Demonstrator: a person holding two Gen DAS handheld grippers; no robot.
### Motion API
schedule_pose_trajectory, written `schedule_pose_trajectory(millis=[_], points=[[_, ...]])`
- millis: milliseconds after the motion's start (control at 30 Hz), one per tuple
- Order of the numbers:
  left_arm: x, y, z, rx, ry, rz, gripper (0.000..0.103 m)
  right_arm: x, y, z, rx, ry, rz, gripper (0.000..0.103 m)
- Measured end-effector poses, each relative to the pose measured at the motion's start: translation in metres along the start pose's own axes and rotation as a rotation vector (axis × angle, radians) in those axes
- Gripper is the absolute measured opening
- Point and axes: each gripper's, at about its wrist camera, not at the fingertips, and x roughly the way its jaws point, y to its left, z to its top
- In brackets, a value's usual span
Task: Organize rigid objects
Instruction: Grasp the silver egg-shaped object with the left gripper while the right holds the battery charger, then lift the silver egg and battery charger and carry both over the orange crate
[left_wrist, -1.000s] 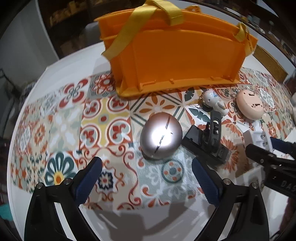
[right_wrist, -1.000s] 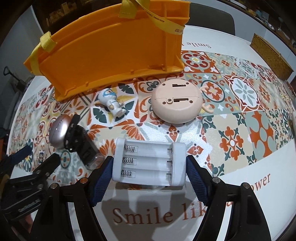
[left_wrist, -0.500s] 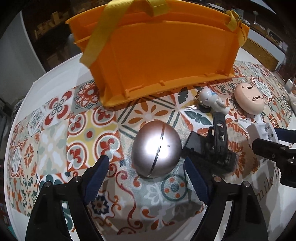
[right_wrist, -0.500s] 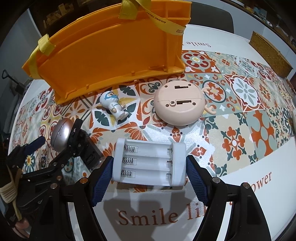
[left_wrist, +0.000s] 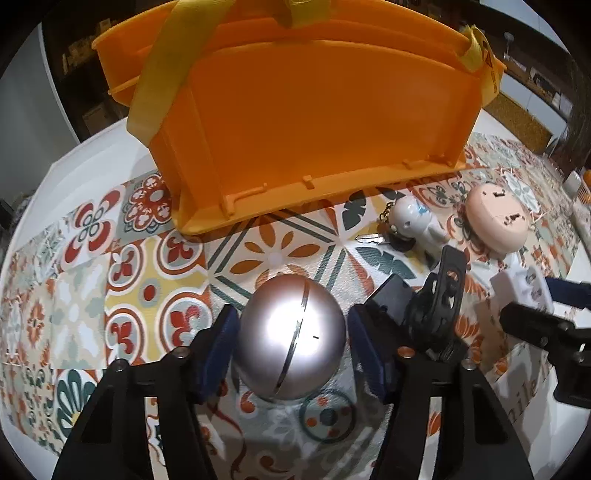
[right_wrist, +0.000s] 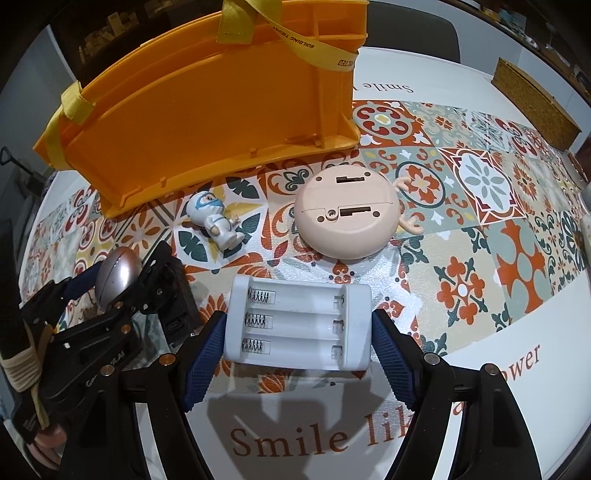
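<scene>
A silver egg-shaped case (left_wrist: 291, 339) lies on the patterned mat. My left gripper (left_wrist: 291, 332) straddles it, its jaws closing, and the blue pads touch the case's two sides. My right gripper (right_wrist: 297, 328) is shut on a white three-slot battery holder (right_wrist: 299, 325) that rests on the mat's front edge. In the right wrist view the left gripper (right_wrist: 118, 273) and the silver case (right_wrist: 116, 273) appear at far left. The orange basket (left_wrist: 314, 147) with yellow straps stands behind everything.
A black clip-like device (left_wrist: 436, 317) lies just right of the silver case. A small white figurine on a keychain (right_wrist: 214, 221) and a round pink device (right_wrist: 347, 218) lie in front of the basket (right_wrist: 207, 122). A woven box (right_wrist: 535, 103) sits at the far right.
My left gripper moved forward and down over the silver case, and its jaws closed from wide apart onto the case's sides. The right gripper and battery holder stayed put.
</scene>
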Motion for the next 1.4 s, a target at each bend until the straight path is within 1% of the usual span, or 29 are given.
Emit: schedule_pose_trajectory(millis=[33, 233, 367, 567, 667, 833, 1267, 1400], points=[[0.000, 0.000, 0.000, -0.004, -0.003, 0.005, 0.055, 0.000, 0.000, 0.000, 0.001, 0.001, 0.000, 0.077], [-0.003, 0.001, -0.002, -0.018, 0.005, 0.004, 0.055, 0.001, -0.002, -0.001, 0.004, 0.000, -0.003, 0.077], [-0.010, 0.007, -0.007, -0.054, 0.023, -0.014, 0.055, -0.002, -0.001, -0.001, 0.002, -0.005, 0.002, 0.077], [-0.025, 0.012, -0.013, -0.086, 0.027, -0.012, 0.055, -0.008, 0.002, -0.003, -0.008, -0.014, 0.010, 0.077], [-0.035, 0.015, -0.013, -0.113, 0.031, -0.025, 0.055, -0.012, 0.004, -0.003, -0.017, -0.022, 0.017, 0.077], [-0.056, 0.017, -0.012, -0.145, 0.002, -0.044, 0.055, -0.020, 0.008, -0.003, -0.028, -0.037, 0.029, 0.077], [-0.095, 0.018, -0.006, -0.176, -0.056, -0.028, 0.055, -0.055, 0.014, 0.003, -0.061, -0.108, 0.057, 0.077], [-0.110, 0.018, -0.001, -0.188, -0.085, -0.027, 0.055, -0.065, 0.014, 0.005, -0.064, -0.129, 0.066, 0.077]])
